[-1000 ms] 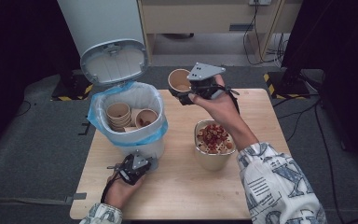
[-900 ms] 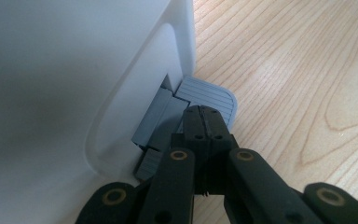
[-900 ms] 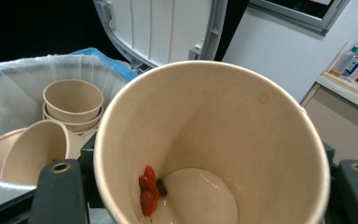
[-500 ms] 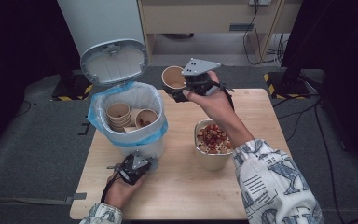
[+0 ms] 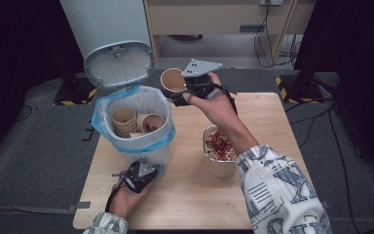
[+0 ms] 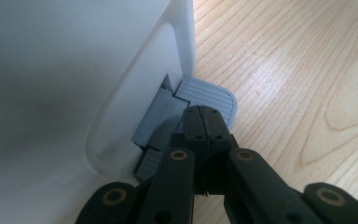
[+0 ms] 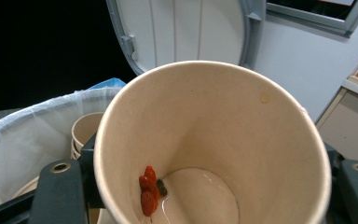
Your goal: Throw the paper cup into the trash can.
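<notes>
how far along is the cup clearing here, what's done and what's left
Done: several paper cups already lie in the lined bin, its lid up, the left gripper shut and pressing the pedal. In hand: the right gripper holds another cup with a few red scraps near the bin. Left: dropping it in; the tub of red scraps remains on the table.

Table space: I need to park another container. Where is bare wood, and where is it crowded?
Bare wood lies right of the metal bowl to the table's right edge, and along the near edge between the two forearms. It is crowded at the left: the bin stands there, with the left tool at its pedal.
</notes>
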Motion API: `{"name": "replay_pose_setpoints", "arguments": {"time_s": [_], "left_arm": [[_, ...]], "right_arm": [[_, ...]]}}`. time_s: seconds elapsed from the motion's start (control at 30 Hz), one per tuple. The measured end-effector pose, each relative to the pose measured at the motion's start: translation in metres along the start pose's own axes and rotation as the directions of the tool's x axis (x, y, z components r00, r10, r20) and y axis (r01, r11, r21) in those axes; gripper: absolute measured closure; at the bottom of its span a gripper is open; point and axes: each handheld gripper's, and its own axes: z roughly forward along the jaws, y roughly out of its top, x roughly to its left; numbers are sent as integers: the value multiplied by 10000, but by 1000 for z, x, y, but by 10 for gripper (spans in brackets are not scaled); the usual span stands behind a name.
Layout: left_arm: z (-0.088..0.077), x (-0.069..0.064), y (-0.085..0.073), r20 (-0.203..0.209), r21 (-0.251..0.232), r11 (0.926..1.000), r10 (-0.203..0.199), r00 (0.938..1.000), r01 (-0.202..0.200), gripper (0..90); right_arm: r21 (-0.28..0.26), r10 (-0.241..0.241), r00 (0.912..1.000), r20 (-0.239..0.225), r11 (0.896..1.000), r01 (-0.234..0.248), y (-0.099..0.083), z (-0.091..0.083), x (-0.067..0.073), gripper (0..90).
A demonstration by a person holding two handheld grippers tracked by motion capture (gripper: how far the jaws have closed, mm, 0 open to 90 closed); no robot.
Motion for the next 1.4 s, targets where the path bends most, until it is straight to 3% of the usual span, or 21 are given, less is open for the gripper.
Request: {"name": "replay_pose_setpoints", "arguments": {"time_s": [0.37, 0.7, 1.13, 1.4], "left_arm": [[0, 0, 0, 2, -7, 10000, -8, 10000, 8, 897], [0, 0, 0, -4, -8, 10000, 4, 10000, -4, 897], [0, 0, 0, 26, -53, 10000, -43, 10000, 43, 897], [0, 1, -1, 41, -57, 10000, -63, 10000, 63, 898]], "right_arm": [[-139, 376, 9985, -393, 9992, -382, 4, 13, 4, 281], [-168, 624, 9940, -903, 9978, -642, 13, 37, 16, 279], [42, 1406, 9819, -1273, 9900, -1412, 2, 65, 16, 277], [309, 1553, 9775, -1428, 9878, -1524, 0, 80, 18, 271]]}}
